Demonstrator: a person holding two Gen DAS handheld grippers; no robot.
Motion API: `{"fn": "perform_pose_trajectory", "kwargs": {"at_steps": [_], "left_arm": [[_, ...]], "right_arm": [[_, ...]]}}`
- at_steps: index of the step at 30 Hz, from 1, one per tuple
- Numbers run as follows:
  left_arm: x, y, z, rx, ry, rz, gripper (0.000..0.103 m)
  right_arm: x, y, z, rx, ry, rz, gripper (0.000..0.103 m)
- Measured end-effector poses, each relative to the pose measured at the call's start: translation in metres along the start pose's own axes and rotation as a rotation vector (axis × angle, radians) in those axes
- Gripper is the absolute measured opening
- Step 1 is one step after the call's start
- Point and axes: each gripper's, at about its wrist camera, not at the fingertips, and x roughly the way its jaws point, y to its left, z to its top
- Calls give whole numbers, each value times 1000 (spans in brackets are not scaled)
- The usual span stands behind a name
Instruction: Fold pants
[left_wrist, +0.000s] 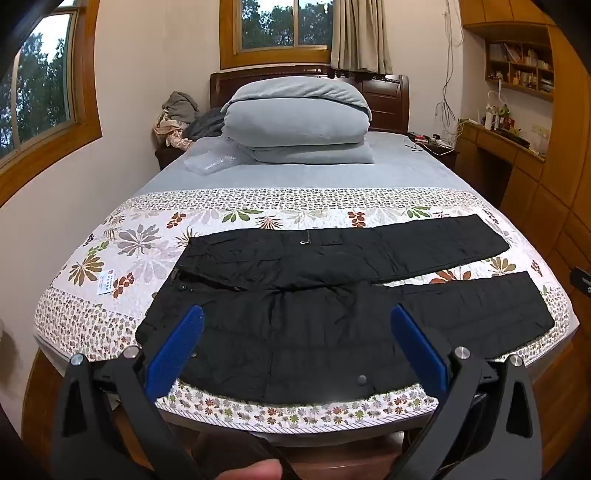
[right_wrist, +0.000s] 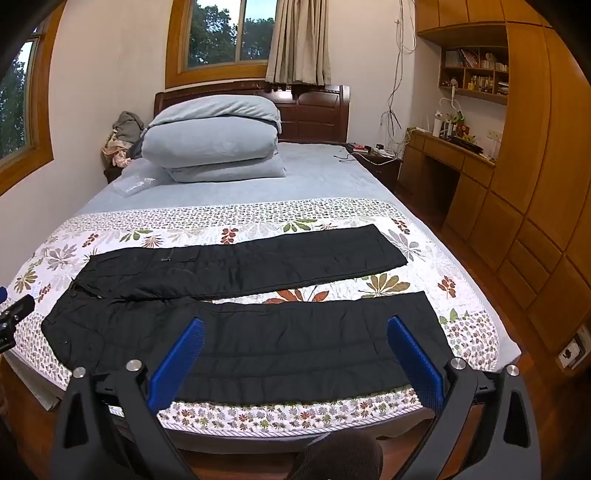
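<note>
Both grippers are hovering wide open over the pants, nothing gripped yet.

I am holding the left gripper (left_wrist: 295, 325) above the waist end and the right gripper (right_wrist: 295, 336) above the near leg, jaws spread full and empty. The pants (left_wrist: 332, 295) are lying flat across the quilt (left_wrist: 122, 240) at the foot of the bed, legs splayed apart toward the right. I am expecting trouble if the pads pinch only the top layer: the slick cloth could slip, or the quilt could be coming up too, leaving the legs misaligned.
</note>
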Motion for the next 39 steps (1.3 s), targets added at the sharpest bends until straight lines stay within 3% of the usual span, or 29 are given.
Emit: {"fn": "perform_pose_trajectory", "kwargs": {"at_steps": [39], "left_arm": [[1,1,-1,7,5,8,101]], "right_arm": [[2,-1,0,6,1,1,100]]}}
